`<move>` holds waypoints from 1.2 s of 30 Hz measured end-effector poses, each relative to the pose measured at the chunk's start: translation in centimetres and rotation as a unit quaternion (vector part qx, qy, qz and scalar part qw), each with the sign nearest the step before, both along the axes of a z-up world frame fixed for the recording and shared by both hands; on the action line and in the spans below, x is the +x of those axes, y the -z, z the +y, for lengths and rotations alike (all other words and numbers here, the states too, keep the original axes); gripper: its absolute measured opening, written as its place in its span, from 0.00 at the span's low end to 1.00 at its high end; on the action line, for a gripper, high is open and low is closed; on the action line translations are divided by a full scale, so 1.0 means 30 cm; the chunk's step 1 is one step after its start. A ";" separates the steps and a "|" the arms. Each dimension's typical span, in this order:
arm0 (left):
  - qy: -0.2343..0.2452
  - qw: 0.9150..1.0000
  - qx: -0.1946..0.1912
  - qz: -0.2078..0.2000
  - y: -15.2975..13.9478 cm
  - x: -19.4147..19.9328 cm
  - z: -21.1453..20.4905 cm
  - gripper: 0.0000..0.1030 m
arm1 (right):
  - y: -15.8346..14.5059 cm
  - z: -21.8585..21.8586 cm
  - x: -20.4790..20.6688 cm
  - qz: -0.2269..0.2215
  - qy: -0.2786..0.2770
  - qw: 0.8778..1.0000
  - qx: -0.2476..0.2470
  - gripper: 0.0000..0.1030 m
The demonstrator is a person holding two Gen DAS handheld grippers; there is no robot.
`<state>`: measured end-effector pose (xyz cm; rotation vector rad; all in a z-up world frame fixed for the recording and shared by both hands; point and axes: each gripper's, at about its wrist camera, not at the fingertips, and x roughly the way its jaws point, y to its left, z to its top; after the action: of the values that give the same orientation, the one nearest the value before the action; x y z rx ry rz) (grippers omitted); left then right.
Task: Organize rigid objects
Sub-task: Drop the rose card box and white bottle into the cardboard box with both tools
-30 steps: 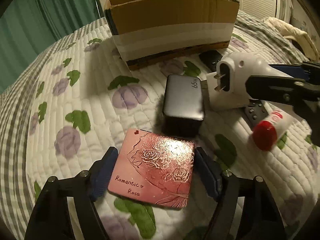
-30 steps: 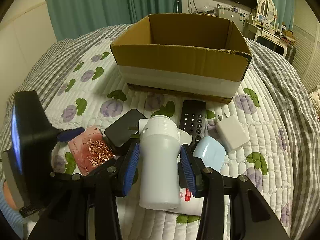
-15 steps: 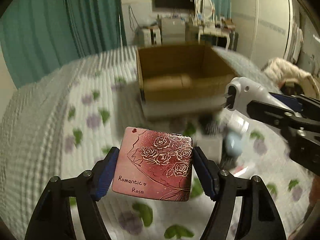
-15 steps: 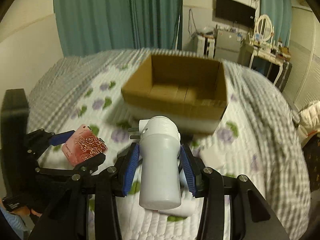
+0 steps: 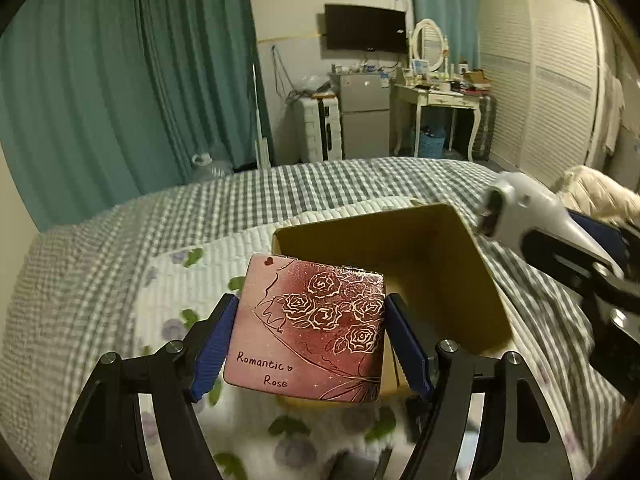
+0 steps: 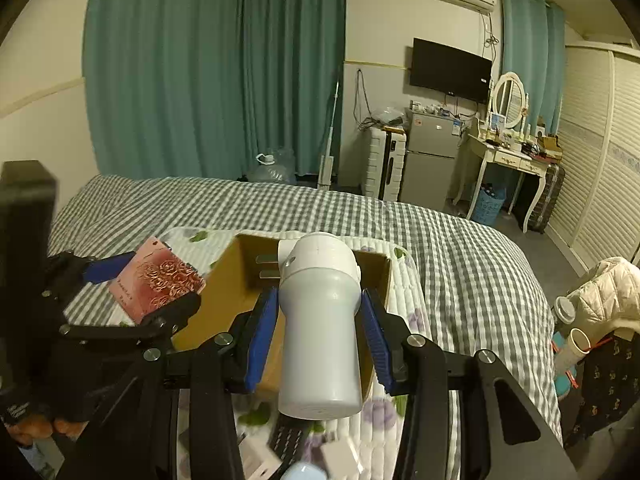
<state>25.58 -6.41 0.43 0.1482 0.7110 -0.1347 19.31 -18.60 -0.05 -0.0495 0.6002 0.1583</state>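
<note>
My left gripper (image 5: 308, 344) is shut on a pink "Romantic Rose" card box (image 5: 308, 328) and holds it in the air at the near left edge of an open cardboard box (image 5: 424, 252). My right gripper (image 6: 318, 340) is shut on a white plug-in device (image 6: 320, 320) with two metal prongs, held above the same cardboard box (image 6: 224, 280). The left gripper with the pink box (image 6: 160, 280) shows at the left of the right wrist view. The white device (image 5: 520, 208) shows at the right of the left wrist view.
The box stands on a floral quilt (image 5: 176, 304) over a grey checked bedspread (image 6: 440, 240). A black remote (image 6: 288, 440) and white chargers (image 6: 256, 460) lie blurred on the quilt below. A fridge (image 5: 364, 120), a dressing table and curtains stand beyond the bed.
Both grippers have lifted their objects off the quilt and moved forward and up to the cardboard box. The views have tilted up to show the room.
</note>
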 end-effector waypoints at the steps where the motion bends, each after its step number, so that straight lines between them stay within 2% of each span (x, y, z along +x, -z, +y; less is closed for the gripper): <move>1: -0.006 1.000 -0.001 0.006 0.028 0.039 -0.003 0.72 | 0.014 -0.005 0.026 0.003 0.001 1.000 0.001 0.41; 7: -0.012 0.999 -0.008 0.033 0.177 0.157 -0.022 0.72 | 0.144 -0.031 0.145 0.022 0.006 1.000 0.000 0.41; 12: 0.001 0.999 -0.021 0.031 0.233 0.177 -0.033 0.73 | 0.235 -0.061 0.194 0.034 0.008 0.999 0.009 0.41; 14: 0.003 0.999 -0.032 0.032 0.243 0.182 -0.029 0.75 | 0.249 -0.068 0.209 0.035 0.006 0.999 0.008 0.41; 16: 0.000 0.999 -0.043 0.029 0.240 0.183 -0.023 0.88 | 0.261 -0.070 0.219 0.036 0.006 0.999 0.009 0.41; 17: 0.006 0.998 -0.052 0.029 0.237 0.178 -0.019 0.89 | 0.264 -0.075 0.225 0.036 0.007 0.999 0.013 0.41; 19: 0.004 0.999 -0.043 0.024 0.228 0.172 -0.018 0.91 | 0.267 -0.079 0.227 0.036 0.010 0.999 0.019 0.41; 24: 0.003 1.000 -0.023 0.009 0.183 0.121 -0.016 0.92 | 0.263 -0.081 0.241 0.031 0.009 0.999 0.027 0.42; 25: 0.002 1.000 -0.019 0.007 0.172 0.105 -0.015 0.92 | 0.259 -0.081 0.240 0.029 0.008 0.999 0.031 0.47; 26: 0.002 1.000 -0.017 0.006 0.162 0.091 -0.015 0.92 | 0.248 -0.083 0.231 0.027 0.015 0.999 0.031 0.63; 28: 0.000 1.000 -0.014 0.000 0.138 0.048 -0.010 0.92 | 0.210 -0.093 0.201 0.016 0.025 0.999 0.040 0.70; 33: -0.006 0.999 -0.026 -0.017 0.050 -0.084 0.028 0.92 | 0.104 -0.106 0.086 0.008 0.025 1.000 0.016 0.70; 36: -0.014 0.999 -0.029 -0.026 0.004 -0.172 0.055 0.97 | 0.044 -0.105 -0.007 0.011 0.030 0.999 0.005 0.70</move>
<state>20.42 -4.76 0.31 0.0853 0.6558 -0.1252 19.11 -21.73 -1.38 -0.0210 0.6213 0.1034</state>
